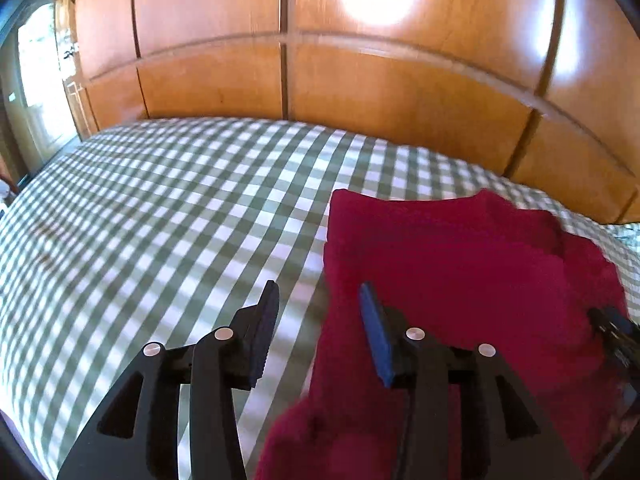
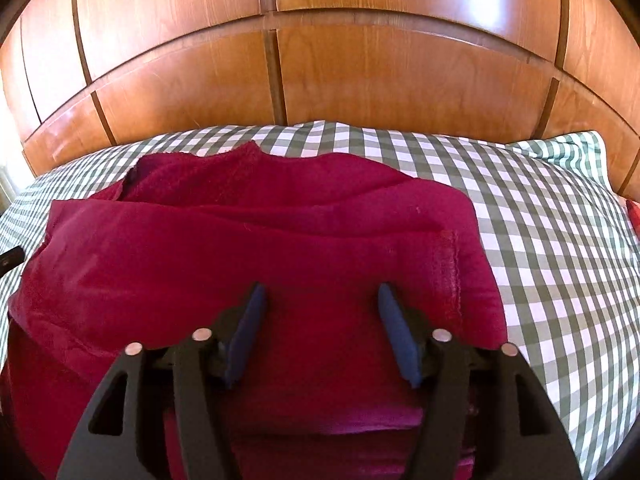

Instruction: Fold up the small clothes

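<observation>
1. No brand, label or readable writing anywhere that I can make out. The red garment (image 2: 256, 248) has a stitched hem strip on its right side, but nothing printed on it.
2. The surface is a bed (image 1: 160, 208) with a green-and-white checked cover, striped with sunlight on the left. In the right wrist view there's a pillow (image 2: 568, 152) in the same check at the far right.
3. Behind the bed is a glossy wooden panelled headboard (image 2: 360, 80) split by dark grooves, with bright glare patches on it. A window (image 1: 36, 92) shows at the far left of the left wrist view, blown out by daylight.
4. The garment lies on the bed, partly folded in layers with a rumpled edge at the far side. It sits right of centre in the left wrist view and fills the near middle of the right one.
5. The left hand-held gripper (image 1: 320, 292) has its jaws apart with nothing pinched: the left finger is over the checked cover, the right one over the garment's left edge.
6. The right hand-held gripper (image 2: 322, 294) has its jaws spread wide over the near part of the garment, not clamped on it.
</observation>
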A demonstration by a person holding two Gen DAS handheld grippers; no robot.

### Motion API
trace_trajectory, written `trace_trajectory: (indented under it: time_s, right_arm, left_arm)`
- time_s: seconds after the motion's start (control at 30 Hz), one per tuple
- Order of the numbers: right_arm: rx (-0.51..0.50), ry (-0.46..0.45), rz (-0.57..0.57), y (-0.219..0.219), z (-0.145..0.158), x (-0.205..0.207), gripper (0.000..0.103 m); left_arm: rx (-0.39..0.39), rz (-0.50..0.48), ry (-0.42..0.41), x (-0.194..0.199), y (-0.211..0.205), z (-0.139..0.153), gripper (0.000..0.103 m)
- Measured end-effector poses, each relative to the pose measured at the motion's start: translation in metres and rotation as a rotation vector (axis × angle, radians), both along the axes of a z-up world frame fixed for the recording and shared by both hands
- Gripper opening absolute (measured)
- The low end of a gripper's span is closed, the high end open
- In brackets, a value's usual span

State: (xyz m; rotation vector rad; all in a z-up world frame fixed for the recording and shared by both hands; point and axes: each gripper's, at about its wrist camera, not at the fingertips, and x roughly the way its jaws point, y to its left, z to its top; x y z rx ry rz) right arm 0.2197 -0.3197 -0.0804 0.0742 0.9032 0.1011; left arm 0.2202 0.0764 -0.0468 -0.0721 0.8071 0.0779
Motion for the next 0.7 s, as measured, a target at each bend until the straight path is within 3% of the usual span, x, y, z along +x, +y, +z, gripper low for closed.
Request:
trace_trajectory:
  time_s: [0.07,0.13,0.23,0.33,0.7]
  right_arm:
    - [-0.008,0.008,0.001,0.001,0.006,-0.008,0.083]
    - [-0.009,0.01,0.001,0.002,0.011,-0.018,0.088]
    - [0.013,0.011,0.005,-0.004,0.02,-0.04,0.09]
    - [0.043,0.021,0.018,-0.013,0.027,-0.063,0.091]
    - [0.159,0.17,-0.018,-0.073,0.013,-0.152,0.092]
  left_arm:
    - [0.002,-0.001,-0.021,-0.02,0.001,0.008,0.041]
    - [-0.011,-0.007,-0.04,-0.042,0.004,0.015,0.041]
    - [0.003,-0.005,-0.067,-0.068,0.007,0.022,0.041]
    - [0.007,-0.004,-0.088,-0.098,0.011,0.025,0.054]
    - [0.048,-0.05,-0.041,-0.167,0.022,0.006,0.054]
